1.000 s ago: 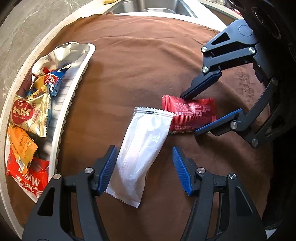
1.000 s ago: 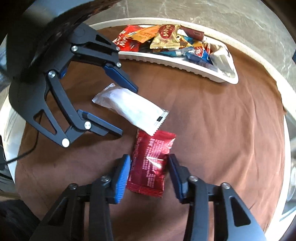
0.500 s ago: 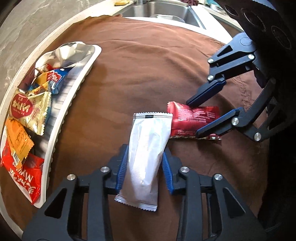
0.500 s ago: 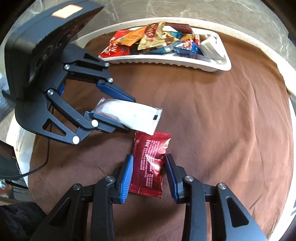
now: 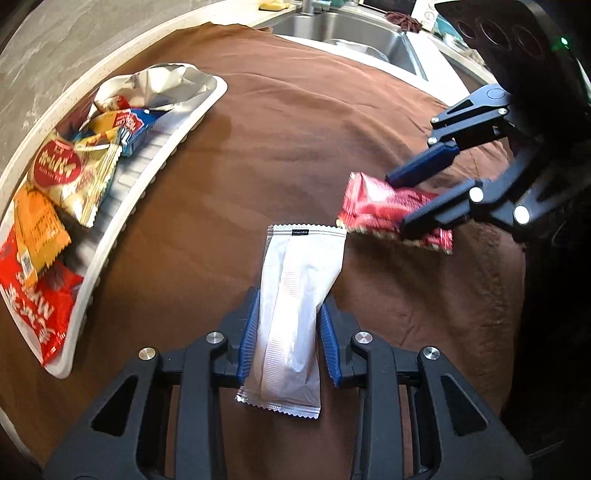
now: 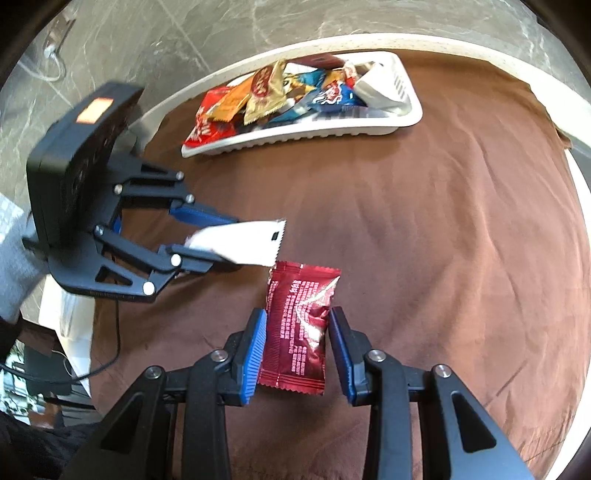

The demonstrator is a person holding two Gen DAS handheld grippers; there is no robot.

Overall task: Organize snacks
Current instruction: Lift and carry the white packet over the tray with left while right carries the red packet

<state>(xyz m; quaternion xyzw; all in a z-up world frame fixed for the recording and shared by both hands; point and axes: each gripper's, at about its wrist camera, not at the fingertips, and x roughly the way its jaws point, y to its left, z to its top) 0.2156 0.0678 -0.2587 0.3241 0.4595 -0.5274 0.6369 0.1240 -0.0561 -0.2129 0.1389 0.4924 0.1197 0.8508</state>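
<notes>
Snacks in transit number two: one white packet (image 5: 291,302) pinched between the left gripper (image 5: 288,332) jaws and one red packet (image 6: 301,325) pinched by the right gripper (image 6: 297,350), both over the brown cloth (image 6: 443,240). Each should be carried level and released low over the white tray (image 6: 402,92) at the far side, which holds roughly eight packets, the exact count obscured by overlap.

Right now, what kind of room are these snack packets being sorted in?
Probably a home kitchen: a stainless steel sink with a yellow sponge sits past the brown cloth, and marbled grey wall tiles rise behind the white snack tray.
</notes>
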